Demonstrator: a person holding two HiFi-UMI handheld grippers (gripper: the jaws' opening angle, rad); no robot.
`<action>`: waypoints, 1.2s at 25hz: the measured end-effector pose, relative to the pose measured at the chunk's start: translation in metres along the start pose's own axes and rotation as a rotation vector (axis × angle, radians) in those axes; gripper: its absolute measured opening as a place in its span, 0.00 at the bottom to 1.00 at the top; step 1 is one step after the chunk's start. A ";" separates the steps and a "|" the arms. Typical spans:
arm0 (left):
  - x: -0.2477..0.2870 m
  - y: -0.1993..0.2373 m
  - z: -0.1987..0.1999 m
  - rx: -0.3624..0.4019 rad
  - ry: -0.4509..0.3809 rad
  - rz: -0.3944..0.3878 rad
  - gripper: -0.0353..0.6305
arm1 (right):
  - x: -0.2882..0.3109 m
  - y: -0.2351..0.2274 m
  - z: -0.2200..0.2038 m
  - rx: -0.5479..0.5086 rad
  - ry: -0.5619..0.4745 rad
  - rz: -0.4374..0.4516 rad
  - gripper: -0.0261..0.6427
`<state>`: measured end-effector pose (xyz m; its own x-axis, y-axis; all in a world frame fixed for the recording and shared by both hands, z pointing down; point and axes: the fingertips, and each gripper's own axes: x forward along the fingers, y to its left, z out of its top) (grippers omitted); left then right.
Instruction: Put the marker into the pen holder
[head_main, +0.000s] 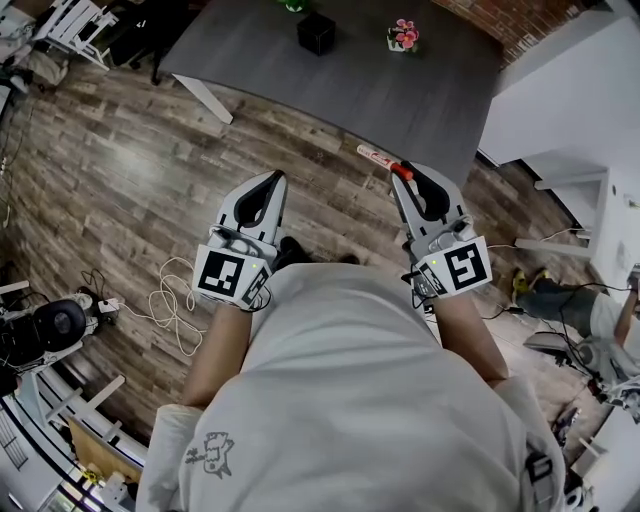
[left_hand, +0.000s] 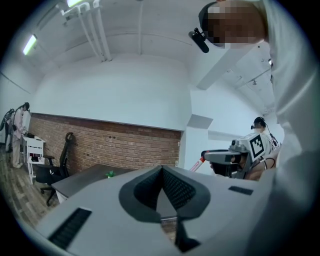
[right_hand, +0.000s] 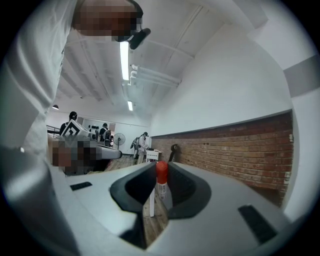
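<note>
Red-capped marker (head_main: 378, 157) is clamped in the right hand-held gripper (head_main: 402, 175) over the wooden floor (head_main: 120, 160), apart from the black pen holder (head_main: 316, 32) on the grey counter (head_main: 420, 95), while the left hand-held gripper (head_main: 278, 180) is clenched empty.

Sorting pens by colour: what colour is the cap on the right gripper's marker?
Red: the marker's cap shows best in the right gripper view.

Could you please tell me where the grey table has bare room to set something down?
The grey table is bare from the black pen holder and the flower pot to its near edge, and left of the holder. Only the far strip, with those and a green thing, is crowded.
</note>
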<state>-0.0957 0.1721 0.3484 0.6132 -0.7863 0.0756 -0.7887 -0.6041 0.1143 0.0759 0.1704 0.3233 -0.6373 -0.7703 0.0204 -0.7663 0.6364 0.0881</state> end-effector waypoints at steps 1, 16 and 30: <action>-0.001 0.010 0.002 0.001 0.000 -0.005 0.07 | 0.009 0.004 0.001 0.001 0.002 -0.002 0.15; -0.017 0.120 0.009 -0.023 0.012 -0.082 0.07 | 0.105 0.048 0.007 0.000 0.043 -0.080 0.15; 0.019 0.155 0.018 -0.015 0.007 -0.012 0.07 | 0.159 0.014 0.001 0.011 0.024 -0.007 0.15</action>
<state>-0.2071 0.0617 0.3493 0.6228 -0.7782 0.0807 -0.7806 -0.6112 0.1303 -0.0366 0.0567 0.3265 -0.6302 -0.7752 0.0438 -0.7715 0.6315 0.0772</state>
